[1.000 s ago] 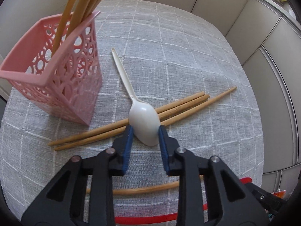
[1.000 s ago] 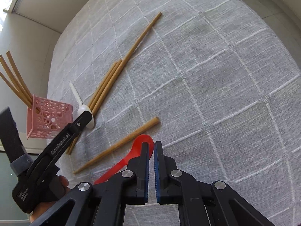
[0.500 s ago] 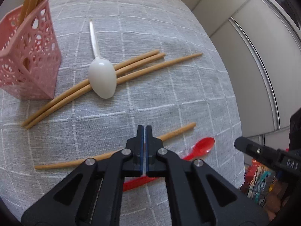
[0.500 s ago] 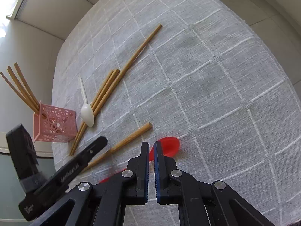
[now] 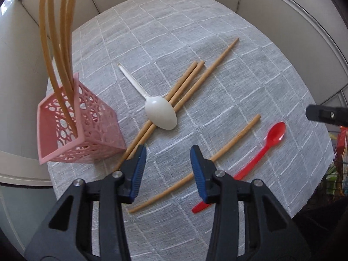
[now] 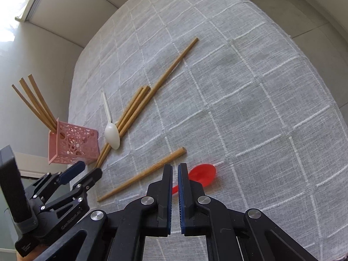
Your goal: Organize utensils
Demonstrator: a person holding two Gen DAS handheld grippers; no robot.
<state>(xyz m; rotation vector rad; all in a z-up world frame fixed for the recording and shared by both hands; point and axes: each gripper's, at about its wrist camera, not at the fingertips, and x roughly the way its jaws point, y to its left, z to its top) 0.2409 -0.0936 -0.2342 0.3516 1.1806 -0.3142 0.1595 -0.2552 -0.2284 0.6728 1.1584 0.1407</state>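
Pink plastic lattice forms the utensil basket (image 5: 80,128), which stands near one edge of the grey checked tablecloth (image 5: 250,69) with several chopsticks (image 5: 58,50) leaning upright inside it. The left gripper (image 5: 167,161) hovers above the cloth just beside the basket, tilted down, its blue-padded jaws spread wide with nothing between them. Just beyond the basket a white plastic spoon (image 5: 159,114) lies with its bowl across three loose chopsticks (image 5: 184,89). A single chopstick (image 5: 200,167) lies farther from the basket, and a red plastic spoon (image 5: 258,156) lies past that, close to the cloth's edge. The right gripper (image 6: 175,169) is held low over the red spoon's (image 6: 202,175) handle end, its jaws nearly together and gripping nothing. Well away from the basket, the cloth stretches bare to its far edges.
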